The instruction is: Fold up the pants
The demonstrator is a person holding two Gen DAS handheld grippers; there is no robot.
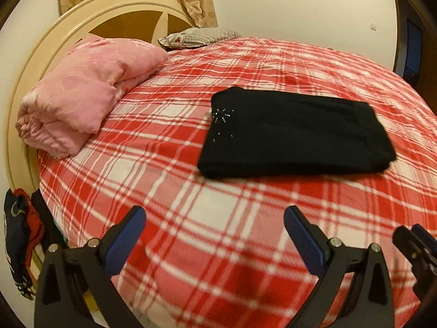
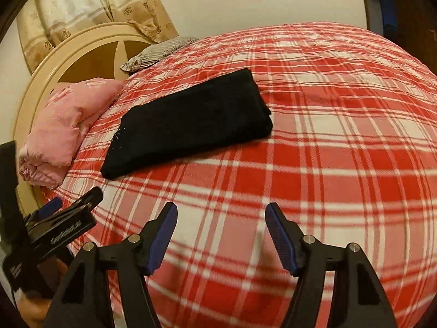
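Pants (image 1: 292, 134), black and already folded into a thick rectangle, lie flat on the red plaid bed (image 1: 218, 232), well ahead of both tools. From the left tongs (image 1: 214, 218) the bundle sits at about one o'clock; from the right tongs (image 2: 221, 216) it sits at about eleven o'clock, so it lies between the two lines of sight. Its long axis runs roughly nine to three across the left view, with the sparkly patch at the nine o'clock end. Both tongs are spread wide, empty, and hover above bare plaid near the bed's close edge. Neither looks clearly nearer. I judge the folding essentially done.
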